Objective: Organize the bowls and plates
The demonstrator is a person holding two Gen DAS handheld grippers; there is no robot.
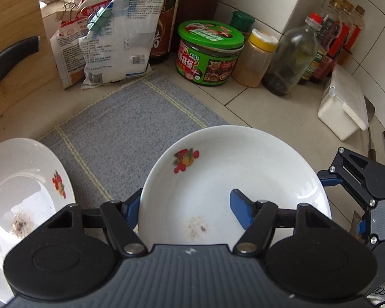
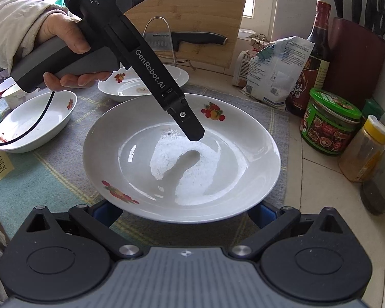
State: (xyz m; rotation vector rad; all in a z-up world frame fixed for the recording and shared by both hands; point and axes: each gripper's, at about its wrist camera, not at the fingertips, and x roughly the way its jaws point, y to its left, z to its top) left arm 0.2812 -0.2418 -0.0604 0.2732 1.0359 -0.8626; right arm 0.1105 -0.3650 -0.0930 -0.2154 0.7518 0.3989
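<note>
Two grippers share one fruit-patterned plate (image 2: 218, 169) above the grey cloth (image 1: 131, 118): the left gripper (image 1: 187, 205) clamps its rim, while the right gripper (image 2: 184, 213) sits wide-jawed under the near edge (grip unclear), likely steadying it.

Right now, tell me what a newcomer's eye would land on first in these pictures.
The big white plate with fruit prints fills the middle, held over the grey mat with the left claw clamped on its rim, one finger inside and one outside. The right claw reaches under its opposite edge. Behind, a green-lidded jar and bottles crowd the tiled corner, and two more dirty dishes sit to the left.
</note>
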